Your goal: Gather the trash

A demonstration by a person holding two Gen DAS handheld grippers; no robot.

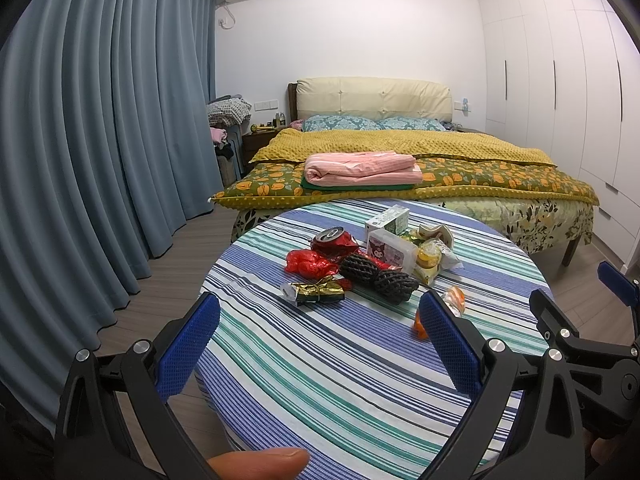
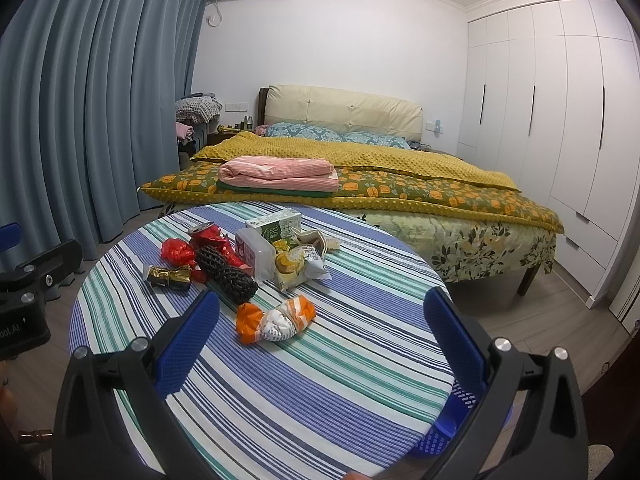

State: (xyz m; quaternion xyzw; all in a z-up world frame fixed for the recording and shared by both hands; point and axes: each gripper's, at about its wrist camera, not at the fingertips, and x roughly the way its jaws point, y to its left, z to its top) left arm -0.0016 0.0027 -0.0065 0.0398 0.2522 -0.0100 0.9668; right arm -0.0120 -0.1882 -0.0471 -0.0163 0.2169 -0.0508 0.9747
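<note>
Both grippers are hovering over the near edge of the round striped table, the left gripper and the right gripper each spreading its blue pads wide with nothing between them. By my reading the collecting is only just starting: no piece is being held. Nearest the right gripper, an orange-and-white wrapper is lying alone on the cloth, so it looks the likely first pick, calling for a short reach forward and a pinch. Beyond it, the main trash pile is sitting near the table's middle. A blue basket is peeking out below the table's right edge, probably the bin.
</note>
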